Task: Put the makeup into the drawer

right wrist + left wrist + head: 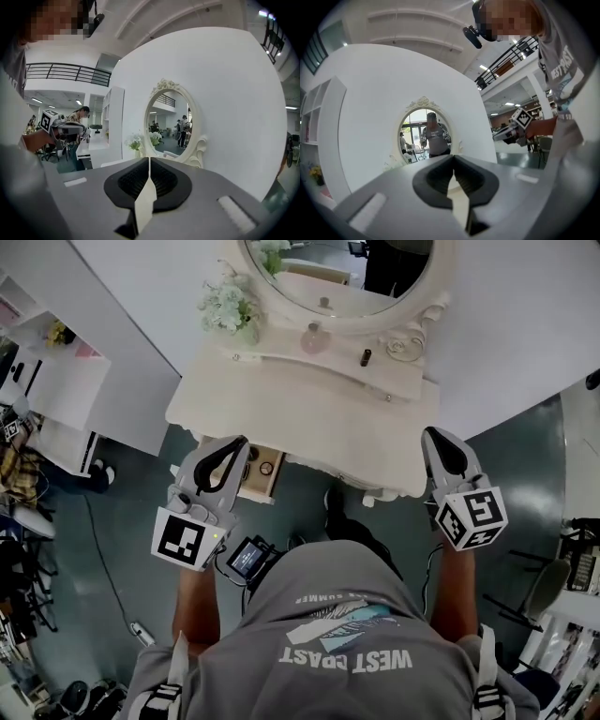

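Makeup stick [367,356] noted on vanity table [309,399], drawer [255,486] found open at front left, left gripper [239,442] and right gripper [433,434] held closed, empty

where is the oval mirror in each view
Head view: oval mirror at top centre, cut by the upper edge, above the dressing table.
Left gripper view: mirror slightly left of centre, just above the left tool.
Right gripper view: mirror right of centre, above the right tool.
Shared landmark: the plain white wall behind the mirror, seen in all three views.
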`<action>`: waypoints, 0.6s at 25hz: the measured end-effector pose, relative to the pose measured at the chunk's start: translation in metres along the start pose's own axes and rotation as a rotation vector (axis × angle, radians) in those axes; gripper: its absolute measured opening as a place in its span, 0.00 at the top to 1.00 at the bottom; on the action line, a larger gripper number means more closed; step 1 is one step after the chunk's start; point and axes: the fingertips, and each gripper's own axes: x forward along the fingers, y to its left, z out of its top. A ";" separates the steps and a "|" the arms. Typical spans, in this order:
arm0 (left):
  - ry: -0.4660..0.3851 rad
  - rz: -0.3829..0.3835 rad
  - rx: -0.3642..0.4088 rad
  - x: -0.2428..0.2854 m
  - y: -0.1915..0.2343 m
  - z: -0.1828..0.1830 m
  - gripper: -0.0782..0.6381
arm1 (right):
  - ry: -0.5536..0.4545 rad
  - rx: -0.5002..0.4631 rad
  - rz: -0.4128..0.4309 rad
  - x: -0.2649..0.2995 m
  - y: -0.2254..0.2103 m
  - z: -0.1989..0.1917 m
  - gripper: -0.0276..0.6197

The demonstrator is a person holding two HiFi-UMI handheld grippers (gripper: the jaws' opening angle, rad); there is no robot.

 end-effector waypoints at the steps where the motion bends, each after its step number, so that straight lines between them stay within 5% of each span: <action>1: 0.003 0.004 -0.005 0.006 0.002 0.000 0.89 | 0.004 -0.002 0.006 0.007 -0.005 0.001 0.94; 15: 0.089 0.064 -0.063 0.058 0.028 -0.036 0.89 | 0.075 -0.022 0.084 0.124 -0.055 -0.019 0.92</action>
